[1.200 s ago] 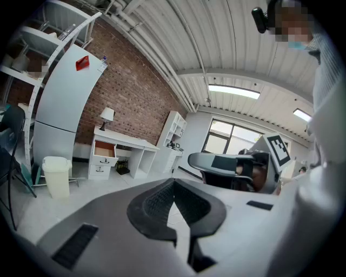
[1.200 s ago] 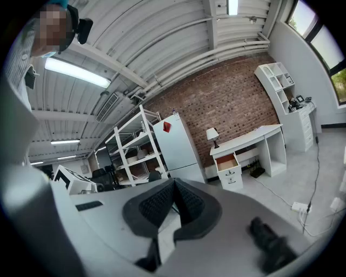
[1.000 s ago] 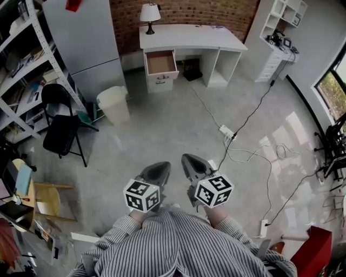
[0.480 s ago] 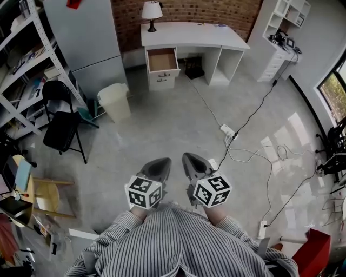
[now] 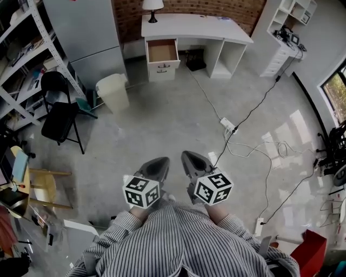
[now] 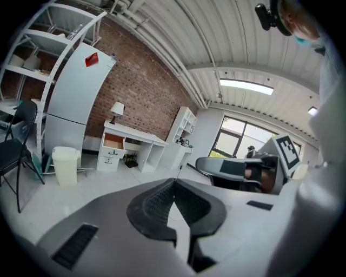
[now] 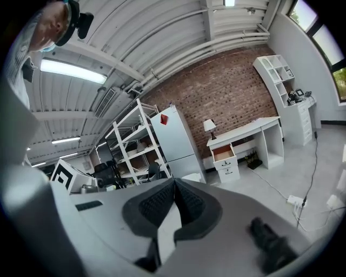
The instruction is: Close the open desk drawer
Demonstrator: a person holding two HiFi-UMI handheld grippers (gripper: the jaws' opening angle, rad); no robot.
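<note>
Zero progress: drawer [image 5: 162,51] open, well apart from left gripper [image 5: 157,164] and right gripper [image 5: 189,159]; jaws together, empty. Approach, push pending.

Lamp [image 5: 153,6] at 12 o'clock: shade cut by the top edge. Open drawer [image 5: 162,51]: inside too small to tell any contents. Small items on the desk [image 5: 189,26] top too small to tell. Shelf rack [image 5: 24,65] at 10 o'clock and window [image 5: 335,89] at 3 o'clock run off frame. Red object [image 5: 309,251] at 5 o'clock is cut off, can't identify. Person [image 5: 178,243] at 6 o'clock is cut by the bottom edge.
</note>
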